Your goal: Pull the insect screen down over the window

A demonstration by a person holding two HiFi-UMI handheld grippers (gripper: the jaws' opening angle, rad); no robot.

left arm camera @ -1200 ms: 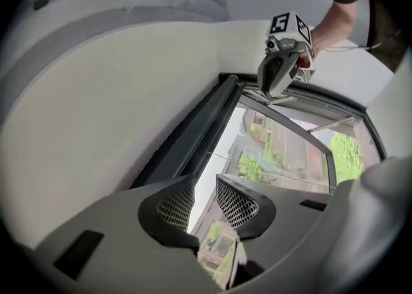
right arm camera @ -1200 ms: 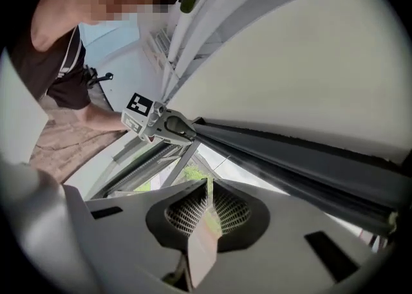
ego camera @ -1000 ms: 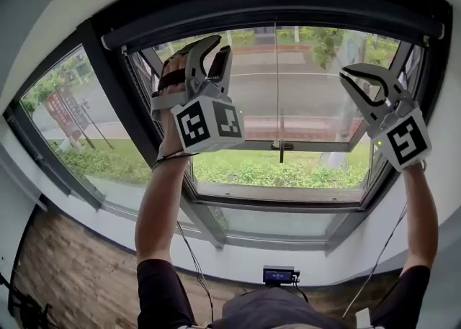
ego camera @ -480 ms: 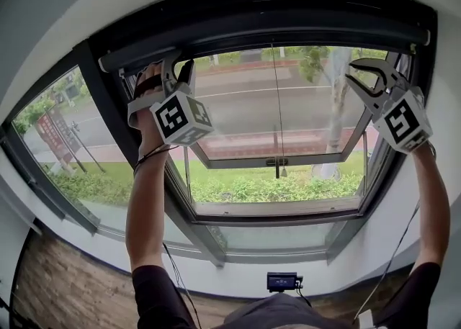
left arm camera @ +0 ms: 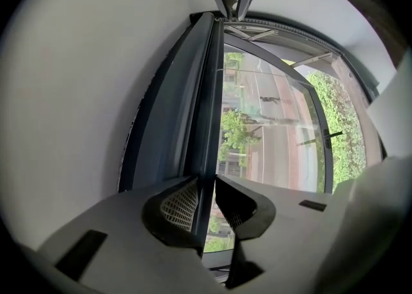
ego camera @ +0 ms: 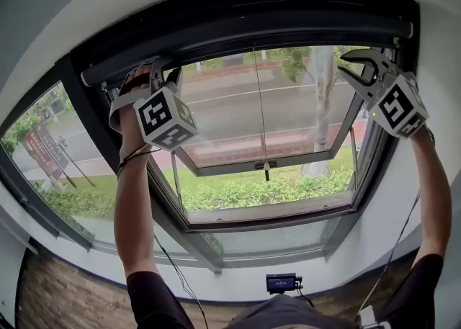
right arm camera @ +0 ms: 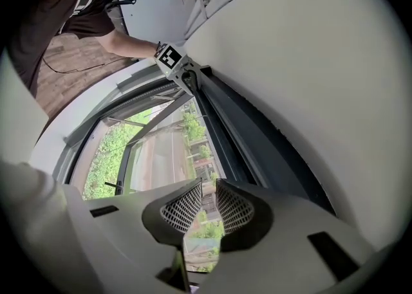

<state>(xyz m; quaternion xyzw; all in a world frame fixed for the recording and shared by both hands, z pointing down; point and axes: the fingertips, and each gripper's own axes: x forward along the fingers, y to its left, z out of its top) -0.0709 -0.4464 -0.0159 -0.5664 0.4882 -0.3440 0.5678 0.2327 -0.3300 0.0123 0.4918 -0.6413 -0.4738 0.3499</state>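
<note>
Left gripper [left arm camera: 207, 177]: the jaws straddle the edge of the insect screen's pull bar [left arm camera: 209, 93] and have just been closing on it. One pad looks to be against the bar, but a sliver of daylight shows beside the other, so I read it as not clamped yet.

Right gripper [right arm camera: 208, 181]: jaws apart with nothing between them, only street and greenery through the gap. It sits near the bar's other end, just beside it.

Screen location: fully rolled up, with the bar parked at the head of the window [ego camera: 288, 32]. All the glass below is uncovered, so the pull has not started.

Risks, as I judge them:
- Only one end is engaged. Pulling now would rack the bar and probably bind it in the side tracks.
- The left jaws are on a thin edge with a shallow bite, so they could slip off once the load comes on.
- If the roller is sprung, a slip means the bar snaps back up.
- Both arms are fully stretched overhead, so there's little control over the first part of the travel.

Around:
- The window sash [ego camera: 216, 169] is pushed open outward. It looks to be outside the screen's plane, so probably no clash.
- A thin cord [ego camera: 258, 104] hangs down the centre to about handle height and could snag or get trapped under the bar.
- A small device [ego camera: 281, 281] below the sill and a cable [ego camera: 180, 277] by the left arm are both well clear.
</note>
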